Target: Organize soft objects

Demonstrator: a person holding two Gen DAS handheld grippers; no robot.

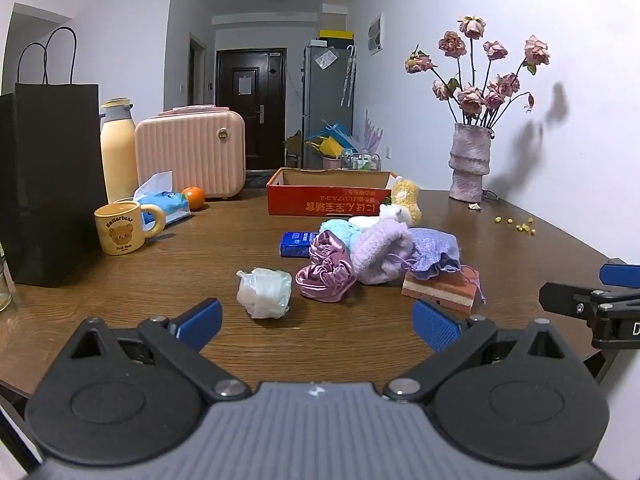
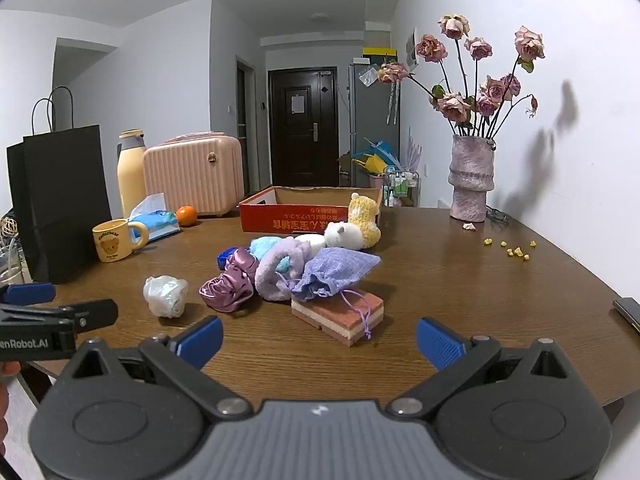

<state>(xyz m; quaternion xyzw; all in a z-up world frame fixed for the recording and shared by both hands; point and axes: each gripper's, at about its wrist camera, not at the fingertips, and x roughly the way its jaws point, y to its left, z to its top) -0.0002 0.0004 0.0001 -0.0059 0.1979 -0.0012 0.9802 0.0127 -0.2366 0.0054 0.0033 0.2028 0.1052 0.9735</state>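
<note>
Two sets of tongs, both spread wide and empty, low in each frame over the near edge of the brown wooden surface (image 1: 224,240). Left tongs (image 1: 318,322) with blue pads well apart, nothing between them; right tongs (image 2: 320,340) the same. In the left wrist view, right tongs poking in at the right edge; in the right wrist view, left tongs poking in at the left edge.

Heaped soft things at mid-frame, beyond the pads, untouched:
- crumpled white plastic bag (image 1: 264,292) (image 2: 165,295), apart from the heap on its left
- shiny purple satin scrunchie (image 1: 326,272) (image 2: 230,284), touching the lilac fuzzy piece
- lilac fuzzy piece (image 1: 382,254) (image 2: 276,272), centre of the heap
- lavender drawstring pouch (image 1: 436,254) (image 2: 334,272), draped over a layered pink sponge block (image 1: 440,290) (image 2: 340,316)
- light blue fluffy piece (image 1: 340,230) (image 2: 266,248), behind the scrunchie
- white and yellow plush toy (image 1: 404,202) (image 2: 358,226), leaning against the red cardboard box
- blue packet (image 1: 296,244), left of the heap, mostly hidden in the right wrist view

Red cardboard box (image 1: 324,200) (image 2: 296,214), open-topped, behind the heap at frame centre.

At left of frame: black paper bag (image 1: 52,184), yellow bear mug (image 1: 120,232), tissue pack (image 1: 164,202), orange (image 1: 194,197), cream bottle (image 1: 118,152), pink case (image 1: 190,152). At right: vase of dried roses (image 1: 470,160), yellow crumbs (image 1: 518,224) nearby.
</note>
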